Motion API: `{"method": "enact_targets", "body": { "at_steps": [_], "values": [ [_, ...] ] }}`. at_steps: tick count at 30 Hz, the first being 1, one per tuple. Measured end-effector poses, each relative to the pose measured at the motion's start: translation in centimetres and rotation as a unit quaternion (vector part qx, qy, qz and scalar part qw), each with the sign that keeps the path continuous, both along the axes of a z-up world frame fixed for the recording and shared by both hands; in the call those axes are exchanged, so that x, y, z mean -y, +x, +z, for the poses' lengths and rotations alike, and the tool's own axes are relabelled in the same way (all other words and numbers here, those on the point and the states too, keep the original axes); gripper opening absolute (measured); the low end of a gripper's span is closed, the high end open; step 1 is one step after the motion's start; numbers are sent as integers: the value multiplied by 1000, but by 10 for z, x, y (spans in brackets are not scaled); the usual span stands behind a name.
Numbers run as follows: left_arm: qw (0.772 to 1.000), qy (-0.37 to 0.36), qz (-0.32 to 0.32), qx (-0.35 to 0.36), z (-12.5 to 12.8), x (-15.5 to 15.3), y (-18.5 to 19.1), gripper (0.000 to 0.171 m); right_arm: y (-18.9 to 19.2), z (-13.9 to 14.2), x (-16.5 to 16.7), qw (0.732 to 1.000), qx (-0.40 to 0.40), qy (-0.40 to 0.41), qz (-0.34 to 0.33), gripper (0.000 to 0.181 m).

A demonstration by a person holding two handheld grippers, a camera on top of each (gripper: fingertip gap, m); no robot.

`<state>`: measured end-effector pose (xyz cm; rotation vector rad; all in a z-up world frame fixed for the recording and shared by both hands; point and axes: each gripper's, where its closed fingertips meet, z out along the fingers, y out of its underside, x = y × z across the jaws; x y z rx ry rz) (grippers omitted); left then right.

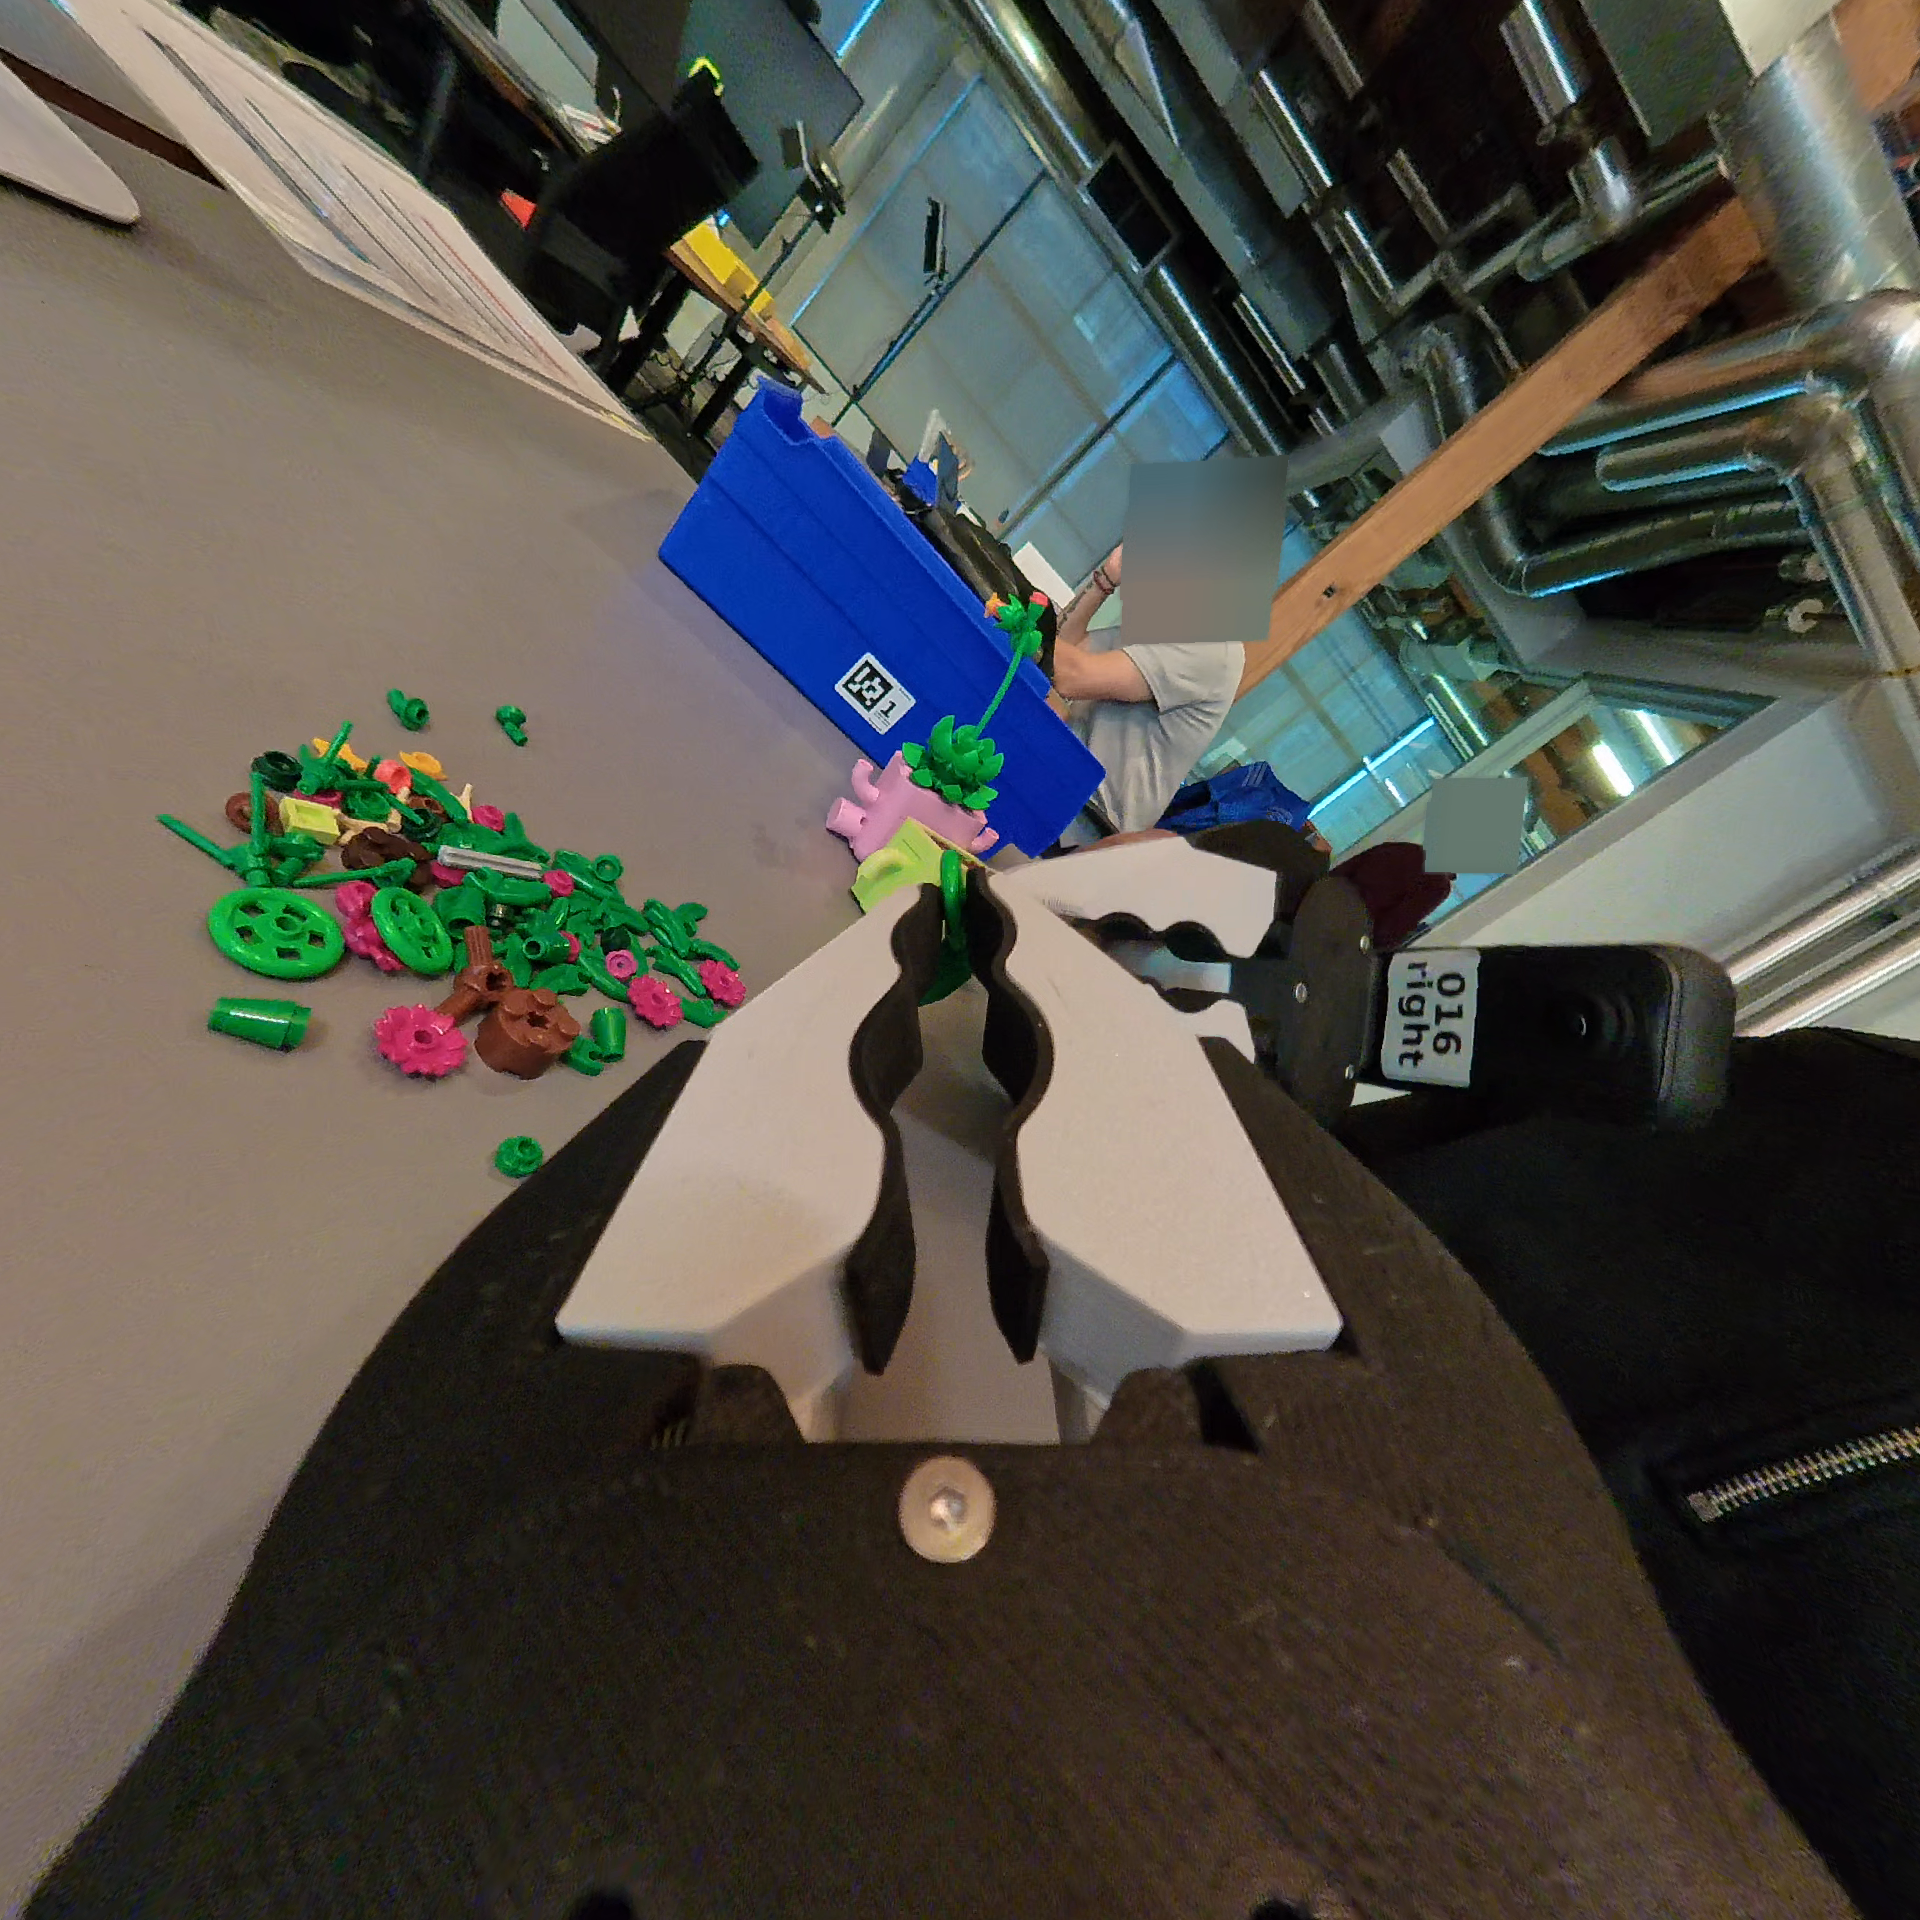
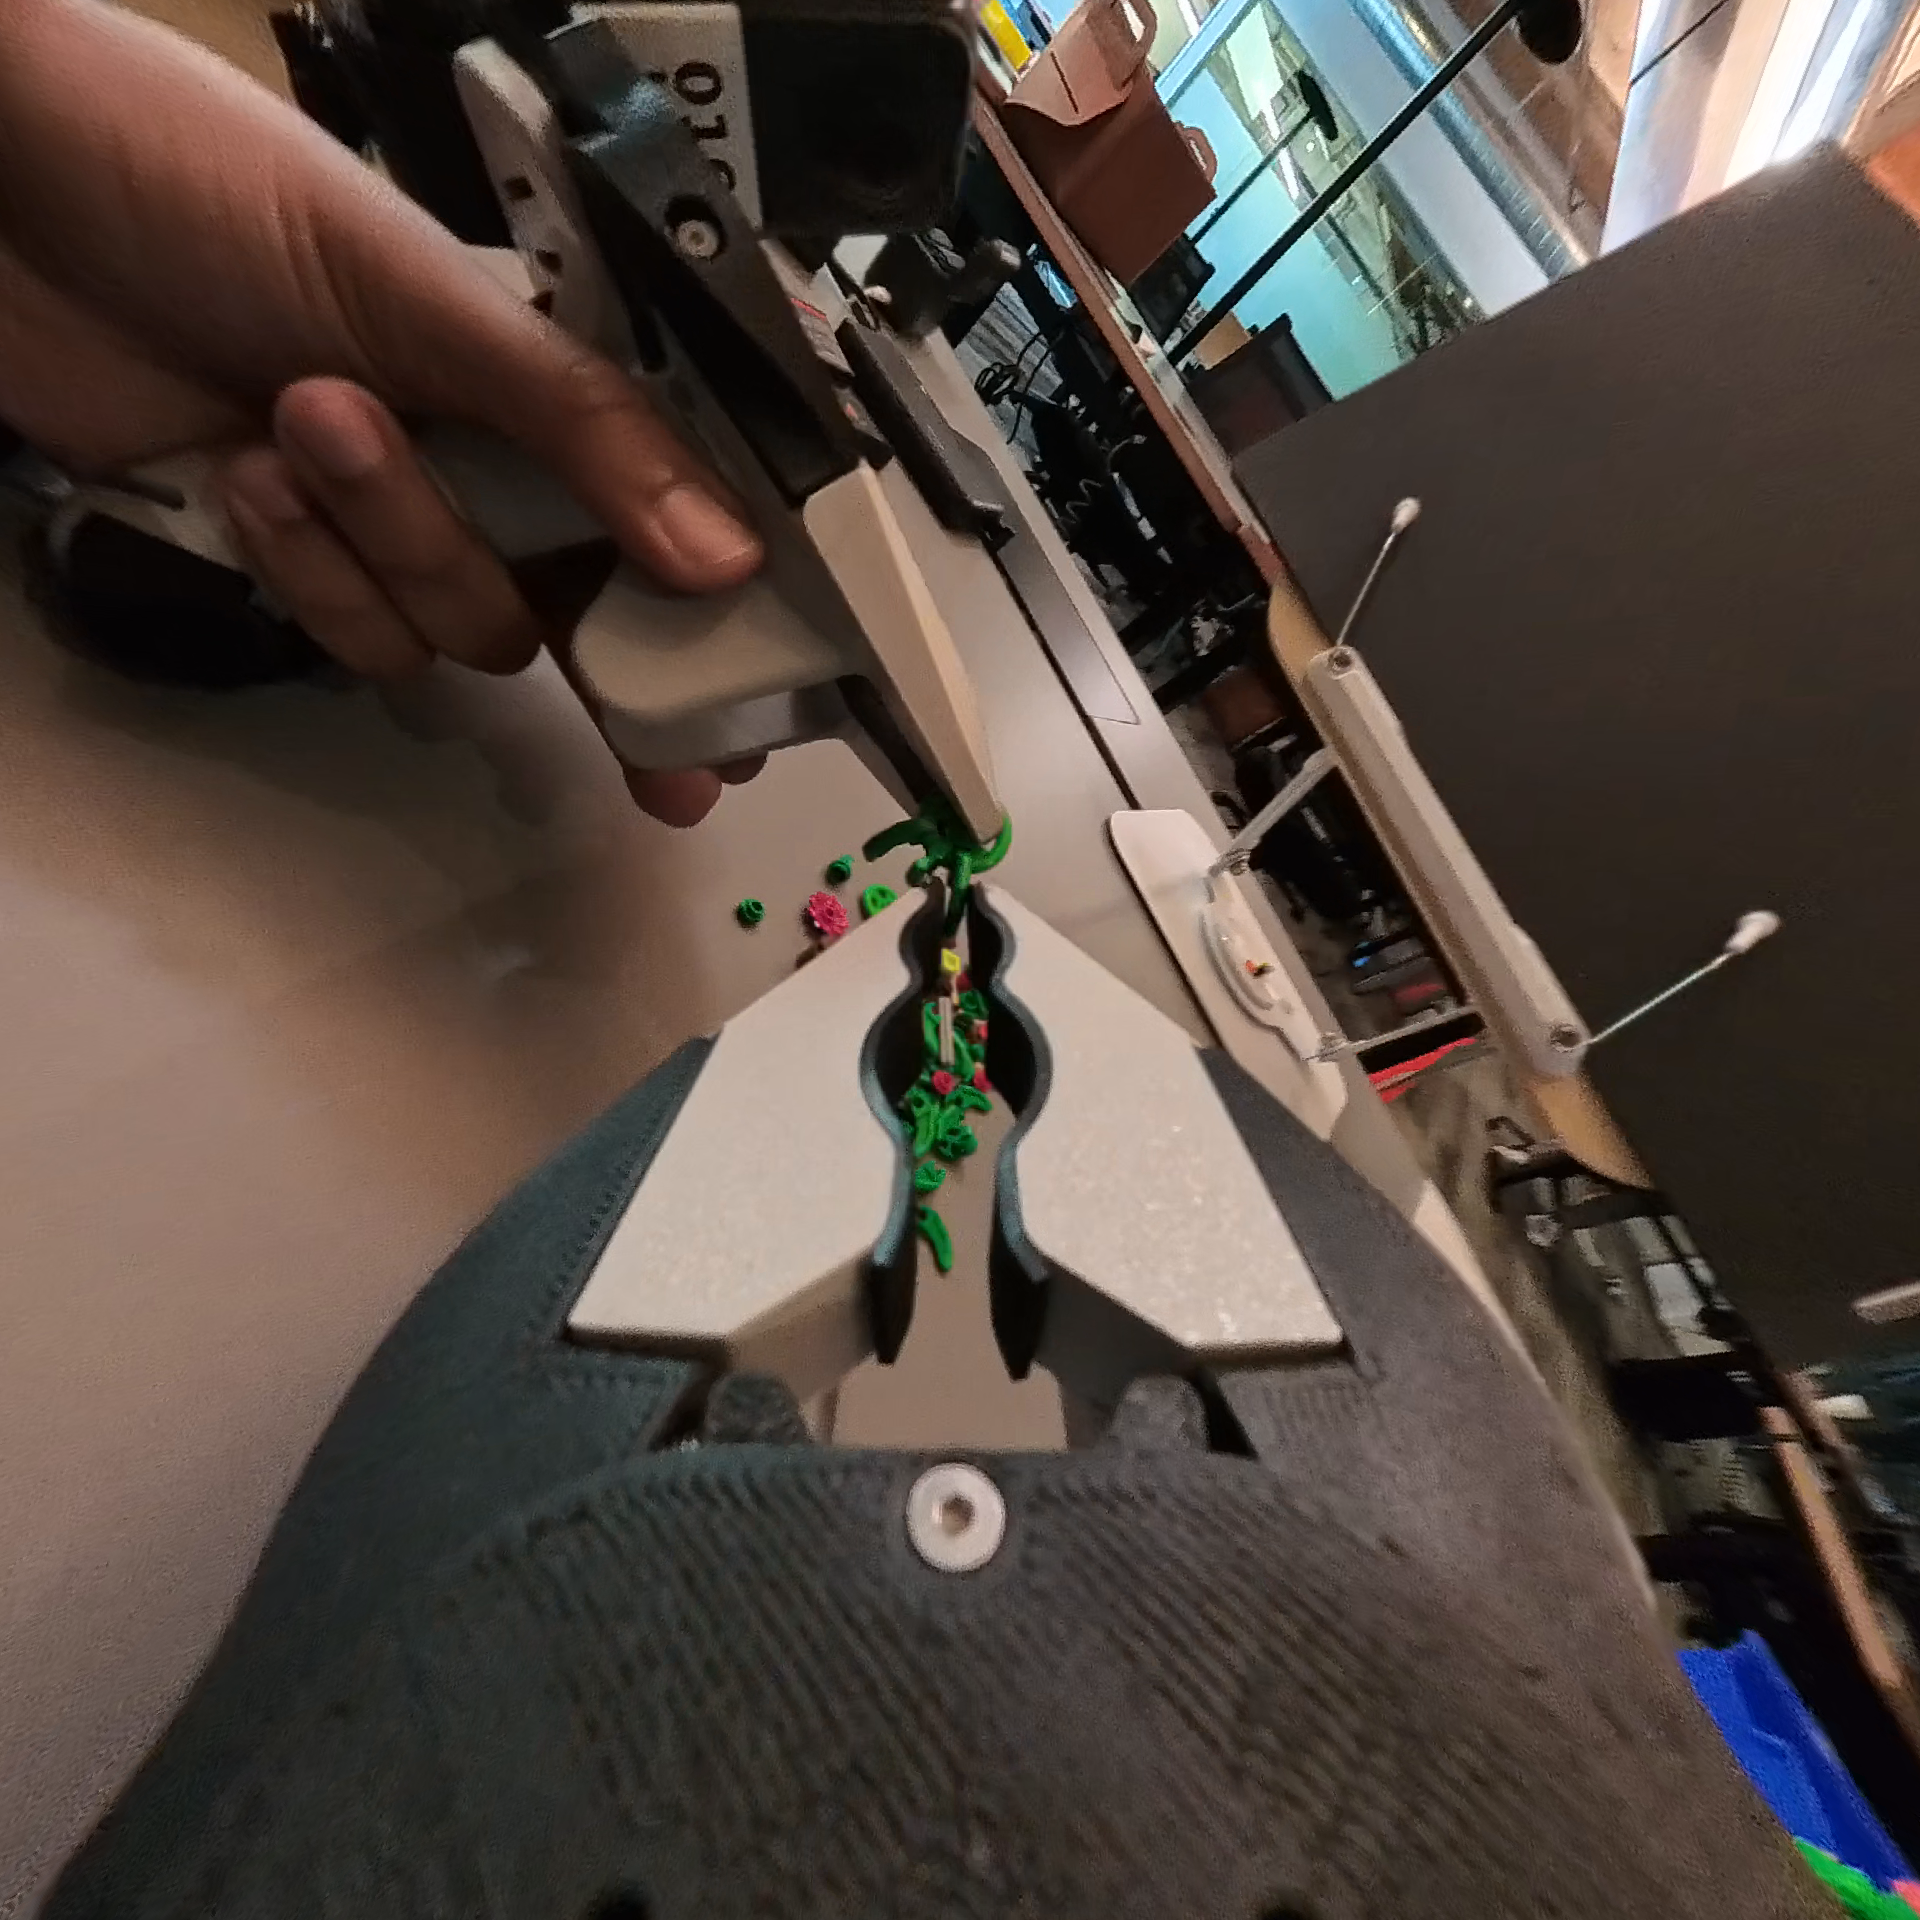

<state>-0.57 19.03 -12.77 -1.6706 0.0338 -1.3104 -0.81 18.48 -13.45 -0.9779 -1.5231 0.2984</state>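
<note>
My left gripper is shut on a curved green plant piece, held above the grey table. My right gripper comes in from the right, its tips meeting the left's. In the right wrist view, my right gripper is closed on the same green stem cluster. The left gripper's fingers, held by a hand, pinch the cluster from above. Just beyond stand a pink pot with a leafy green plant and a lime brick.
A pile of loose green, pink and brown toy flower pieces lies on the table to the left, also seen between my right fingers. A blue bin stands behind. A person in a grey shirt sits beyond. There is a white stand base. The tips of both grippers are at nearly the same place.
</note>
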Motion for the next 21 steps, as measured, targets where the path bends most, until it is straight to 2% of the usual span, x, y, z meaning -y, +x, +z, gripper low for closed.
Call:
{"method": "enact_targets", "body": {
  "at_steps": [2, 4, 5, 7, 9, 11, 14, 16, 17, 19, 21],
  "values": [
    [1000, -1, -2, -5, 0, 1, 0, 0, 0, 0, 1, 1000, 9, 28, -3, 2],
    [1000, 1, -11, -24, -2, 3, 1, 0, 0, -3, 4, 1000, 17, 15, 7, 1],
    [999, 13, -20, -31, -1, 6, 2, 0, 1, -2, 7, 1000, 11, -18, 21, 1],
    [998, 36, -41, -22, 7, 12, 6, 0, 5, 6, 14, 988, -15, -142, 65, 0],
    [997, 43, -63, 18, 17, 17, 12, 0, 11, 18, 19, 951, -46, -281, 119, 0],
    [993, 47, -88, 66, 27, 22, 17, 0, 17, 29, 25, 906, -69, -385, 165, 1],
    [981, 75, -146, 104, 40, 38, 23, 0, 24, 41, 41, 845, -79, -472, 236, 0],
    [965, 115, -185, 144, 57, 53, 21, 0, 28, 51, 52, 802, -85, -519, 282, 0],
    [958, 133, -197, 162, 65, 59, 18, 0, 28, 52, 54, 792, -87, -530, 290, 0],
    [957, 152, -195, 153, 69, 63, 16, 0, 27, 53, 48, 800, -100, -523, 278, 0],
    [967, 157, -159, 123, 66, 55, 13, 0, 22, 45, 27, 839, -118, -486, 212, 1]
  ]
}}
